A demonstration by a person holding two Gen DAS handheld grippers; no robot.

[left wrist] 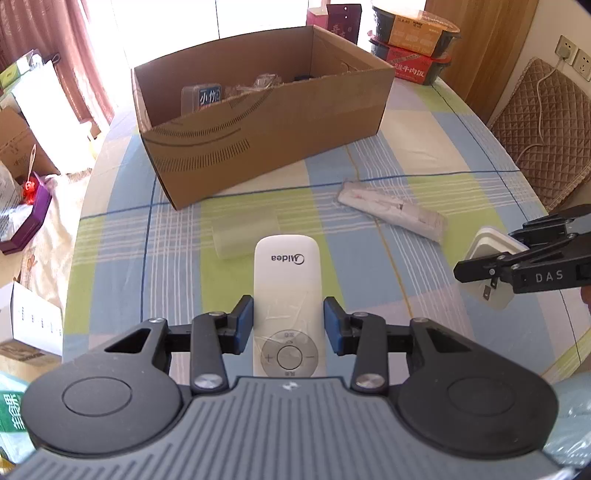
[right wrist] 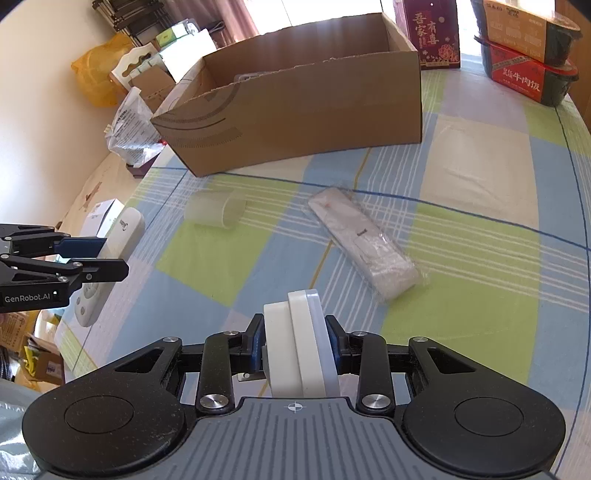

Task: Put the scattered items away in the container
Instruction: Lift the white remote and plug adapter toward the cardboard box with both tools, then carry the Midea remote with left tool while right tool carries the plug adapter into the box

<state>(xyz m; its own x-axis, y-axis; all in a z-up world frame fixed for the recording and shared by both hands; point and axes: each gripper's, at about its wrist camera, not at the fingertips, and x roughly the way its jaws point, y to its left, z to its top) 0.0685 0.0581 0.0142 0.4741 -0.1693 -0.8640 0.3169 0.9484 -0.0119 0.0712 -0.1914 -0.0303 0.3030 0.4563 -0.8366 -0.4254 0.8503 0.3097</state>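
Note:
My left gripper (left wrist: 289,317) is shut on a white Midea remote (left wrist: 286,273), its blue pads pressed against both sides, just above the checked tablecloth. The right gripper (right wrist: 295,326) is shut on a white plug adapter (right wrist: 306,306), whose prongs show in the left wrist view. The open cardboard box (left wrist: 258,122) (right wrist: 295,110) stands at the far side and holds a small clear case and wrapped items. Between the box and the grippers lie a translucent cup (left wrist: 245,236) (right wrist: 216,210) on its side and a plastic-wrapped white remote (left wrist: 391,210) (right wrist: 365,251).
Stacked food boxes (right wrist: 528,55) and a dark red gift box (right wrist: 430,33) stand behind the box at the back right. A padded chair (left wrist: 543,122) is beyond the table's right edge. Bags and cartons (right wrist: 129,122) crowd the floor on the left.

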